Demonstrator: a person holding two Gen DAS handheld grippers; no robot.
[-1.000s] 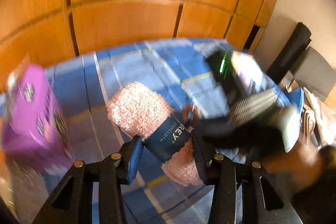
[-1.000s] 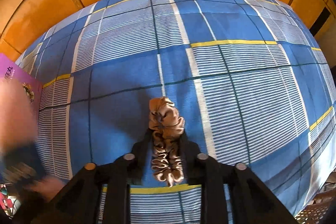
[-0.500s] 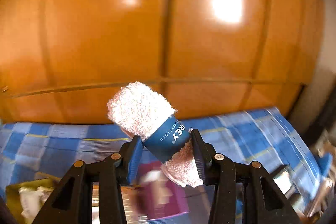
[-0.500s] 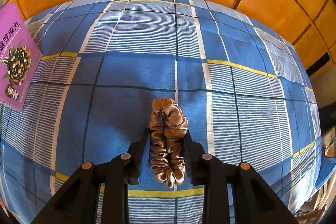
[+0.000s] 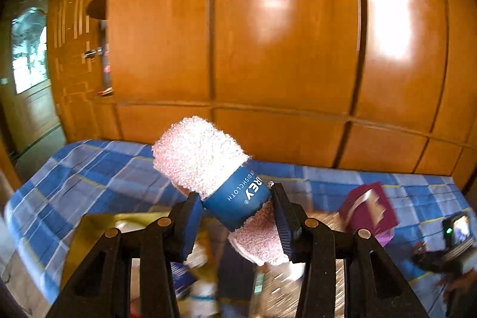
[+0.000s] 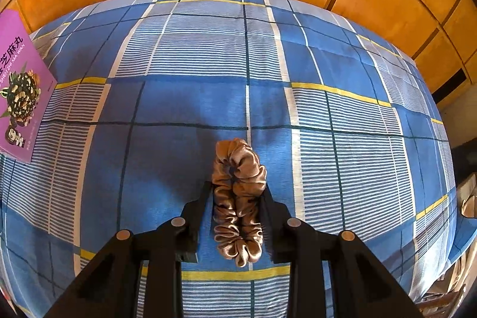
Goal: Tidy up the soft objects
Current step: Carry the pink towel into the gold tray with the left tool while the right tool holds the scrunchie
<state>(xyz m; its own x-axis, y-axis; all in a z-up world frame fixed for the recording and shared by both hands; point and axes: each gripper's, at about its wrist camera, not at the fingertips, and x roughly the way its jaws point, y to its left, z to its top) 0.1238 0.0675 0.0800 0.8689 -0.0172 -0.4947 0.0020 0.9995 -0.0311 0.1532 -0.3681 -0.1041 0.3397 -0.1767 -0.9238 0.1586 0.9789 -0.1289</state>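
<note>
Swinging away from the purple box (image 5: 369, 213), our left gripper (image 5: 235, 216) carries the banded pink dishcloth roll (image 5: 220, 178) above a cluttered container. Our right gripper (image 6: 237, 207) pinches the tan scrunchie (image 6: 238, 198) over the plaid bedsheet (image 6: 208, 64). Next we likely lower and release the roll.
</note>
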